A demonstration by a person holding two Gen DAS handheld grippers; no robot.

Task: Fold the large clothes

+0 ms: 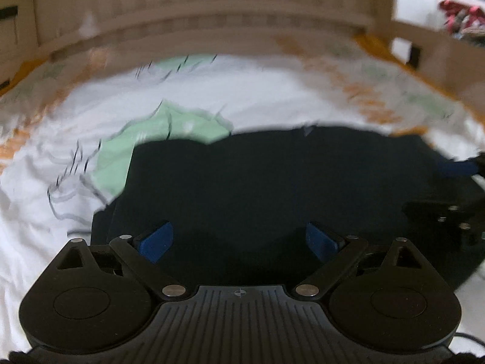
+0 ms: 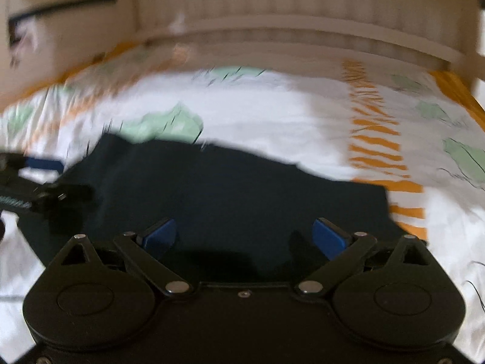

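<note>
A dark navy garment point(image 1: 272, 188) lies folded into a flat block on the bed, also filling the middle of the right wrist view point(image 2: 227, 188). My left gripper point(image 1: 239, 239) hovers over its near part, blue pads spread wide apart with only cloth below them, nothing pinched. My right gripper point(image 2: 245, 236) stands the same way over the garment, open with nothing between its pads. In the left wrist view the right gripper point(image 1: 454, 188) shows at the right edge; the left gripper point(image 2: 36, 182) shows at the left edge of the right wrist view. Both pictures are blurred by motion.
The bed sheet point(image 1: 257, 91) is white with green patches and orange stripes point(image 2: 376, 139). A pale wooden headboard point(image 1: 212, 6) rises behind the bed. A side rail point(image 1: 439, 48) runs at the right, with a heap of colourful cloth point(image 1: 460, 18) beyond it.
</note>
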